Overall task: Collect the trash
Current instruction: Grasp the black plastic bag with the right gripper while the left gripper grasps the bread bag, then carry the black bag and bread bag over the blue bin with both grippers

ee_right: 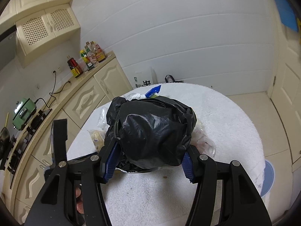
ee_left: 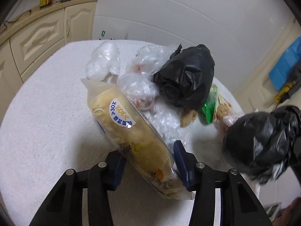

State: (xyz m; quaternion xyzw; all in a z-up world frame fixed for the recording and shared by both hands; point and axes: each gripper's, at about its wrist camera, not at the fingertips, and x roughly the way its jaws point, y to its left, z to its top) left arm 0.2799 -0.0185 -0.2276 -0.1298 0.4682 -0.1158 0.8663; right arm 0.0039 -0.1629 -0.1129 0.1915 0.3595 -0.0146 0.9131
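Observation:
My left gripper (ee_left: 148, 166) is shut on a clear package of yellowish bread (ee_left: 129, 130) with a blue "30%" label; the blue pads press its near end from both sides, and it slants up over the white-covered table (ee_left: 43, 116). My right gripper (ee_right: 150, 163) is shut on a crumpled black plastic bag (ee_right: 152, 130), which also shows at the right edge of the left wrist view (ee_left: 263, 143). A second black bag (ee_left: 188, 77) lies on the table among crumpled clear plastic bags (ee_left: 105, 60), a green wrapper (ee_left: 209, 109) and brown food scraps (ee_left: 188, 116).
Cream cabinets (ee_right: 88, 98) with bottles (ee_right: 90, 56) on the counter run along the left, with a stove and a green pot (ee_right: 23, 111) nearer. A door (ee_right: 287, 86) stands at the right. A blue round object (ee_right: 269, 177) sits beside the table's right edge.

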